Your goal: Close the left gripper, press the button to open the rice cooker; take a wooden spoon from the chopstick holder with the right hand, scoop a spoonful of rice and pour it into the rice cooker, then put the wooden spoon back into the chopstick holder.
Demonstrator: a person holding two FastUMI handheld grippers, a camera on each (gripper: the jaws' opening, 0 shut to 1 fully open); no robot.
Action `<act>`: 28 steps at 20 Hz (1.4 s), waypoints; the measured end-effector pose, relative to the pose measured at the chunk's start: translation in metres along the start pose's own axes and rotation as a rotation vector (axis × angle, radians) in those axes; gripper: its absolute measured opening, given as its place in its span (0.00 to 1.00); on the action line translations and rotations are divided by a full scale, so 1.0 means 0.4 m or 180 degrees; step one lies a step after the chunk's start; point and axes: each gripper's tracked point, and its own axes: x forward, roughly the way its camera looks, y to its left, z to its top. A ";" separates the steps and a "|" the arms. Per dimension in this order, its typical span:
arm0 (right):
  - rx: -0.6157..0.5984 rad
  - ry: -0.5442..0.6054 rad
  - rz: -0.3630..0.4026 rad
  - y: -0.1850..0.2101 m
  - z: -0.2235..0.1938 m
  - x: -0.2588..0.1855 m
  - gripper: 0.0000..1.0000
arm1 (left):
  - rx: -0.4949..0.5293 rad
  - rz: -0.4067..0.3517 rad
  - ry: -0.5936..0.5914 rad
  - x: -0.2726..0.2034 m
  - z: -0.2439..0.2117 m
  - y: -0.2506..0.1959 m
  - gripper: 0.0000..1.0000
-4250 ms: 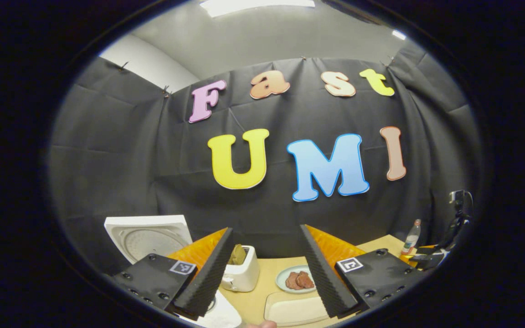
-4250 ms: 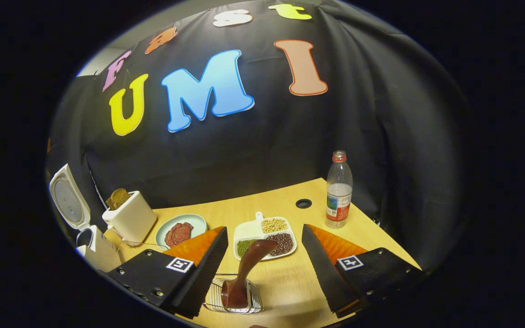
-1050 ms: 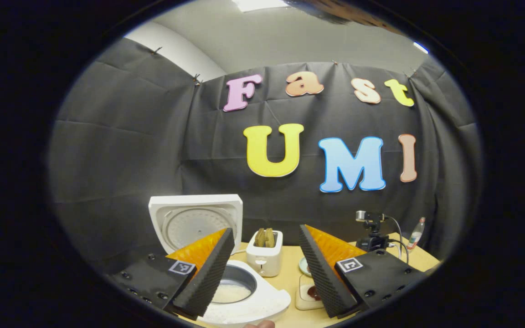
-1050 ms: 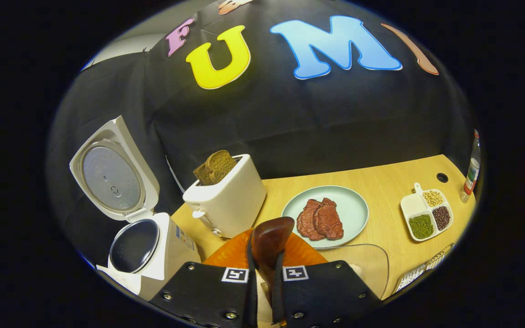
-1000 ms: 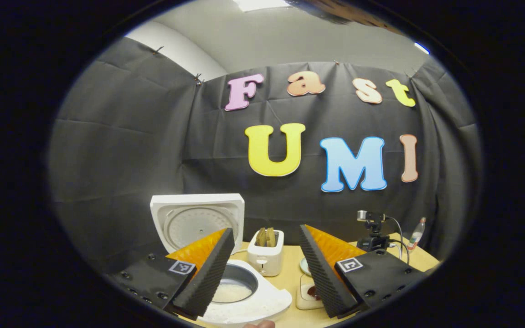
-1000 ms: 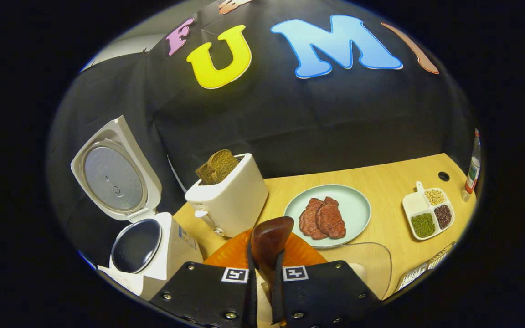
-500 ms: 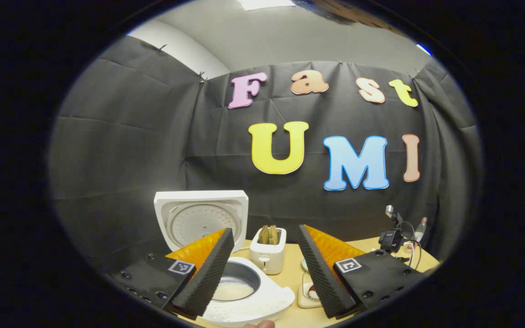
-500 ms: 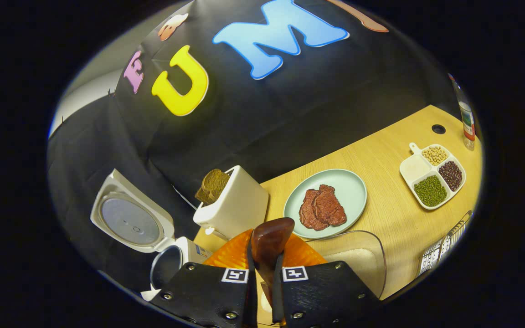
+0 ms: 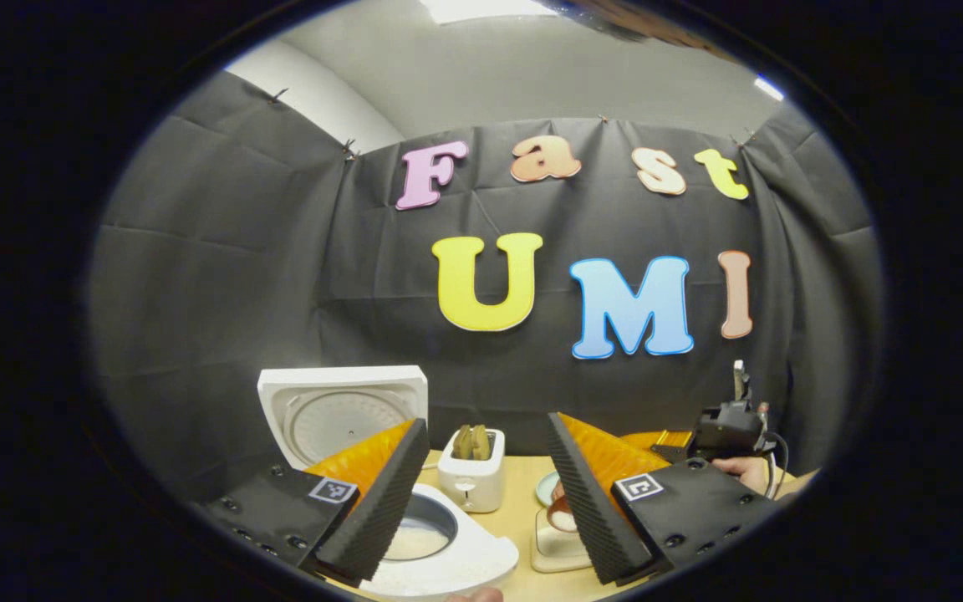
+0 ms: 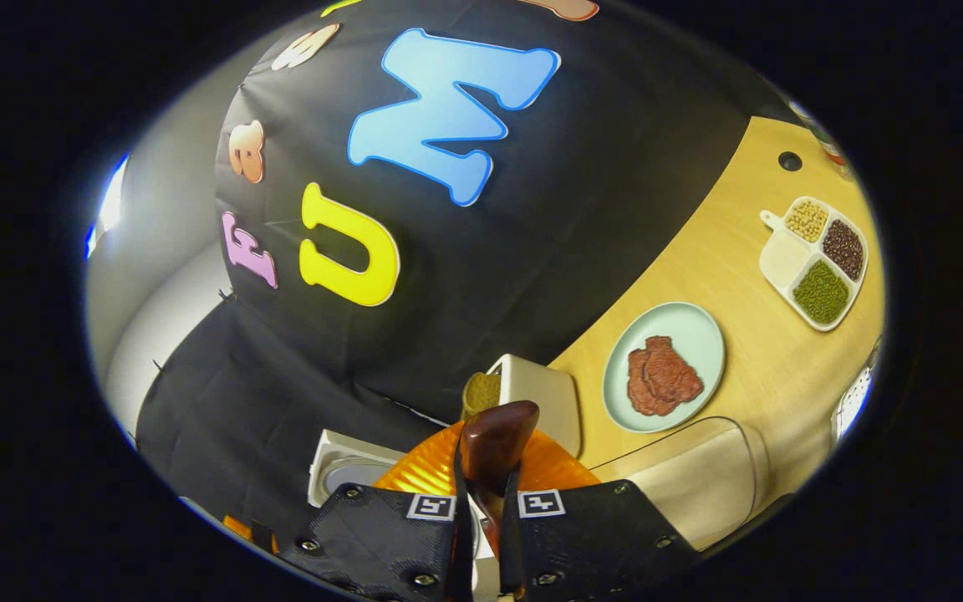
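Item 1. Your left gripper (image 9: pixel 486 493): fingers spread wide apart, nothing between them, held above the near left part of the counter (image 9: pixel 523 481).

Item 2. Your right gripper (image 10: pixel 481 510): fingers clenched on the wooden spoon (image 10: pixel 491 443), whose handle sits between them; the view is rolled steeply. In the left gripper view you see this gripper (image 9: pixel 720 433) at the right, a hand (image 9: pixel 745 471) on it.

Item 3. Wooden spoon: dark brown; its bowl (image 9: pixel 561 514) dips over the clear rice container (image 9: pixel 550 543), with white rice showing in it.

Item 4. Rice cooker (image 9: pixel 440 556): white, at the counter's left end, lid (image 9: pixel 339 410) standing upright and open, inner pot (image 9: pixel 415 535) holding some white rice.

Item 5. Clear rice container, right gripper view (image 10: pixel 699 477): near edge of the counter, just beside the plate.

Item 6. Toaster (image 9: pixel 471 477): white, bread slices in its slots, by the back edge, right of the cooker.

Item 7. Plate (image 10: pixel 703 334): pale green, two pieces of meat (image 10: pixel 659 376) on it, mid-counter.

Item 8. Divided dish (image 10: pixel 816 261): white, beans in three compartments, toward the counter's right end.

Item 9. Chopstick holder (image 10: pixel 853 401): wire; only an edge shows, near the right front.
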 end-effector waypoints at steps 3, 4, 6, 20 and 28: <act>-0.0080 0.0099 0.0168 0.076 -0.038 0.036 0.13 | 0.0011 0.0018 -0.0034 -0.016 0.014 0.000 0.99; -0.0141 0.0153 0.0209 0.098 -0.056 0.052 0.13 | 0.0002 0.0012 -0.0055 -0.023 0.022 0.002 0.99; -0.0256 0.0230 0.0277 0.151 -0.088 0.083 0.13 | -0.0001 0.0002 -0.0052 -0.032 0.025 0.008 1.00; -0.0805 0.0506 0.0259 0.287 -0.323 0.263 0.13 | -0.0081 0.0130 -0.0123 -0.084 0.062 0.139 1.00; -0.1359 0.0544 0.0248 0.311 -0.442 0.335 0.13 | -0.0025 -0.0044 -0.0183 -0.107 0.083 0.180 1.00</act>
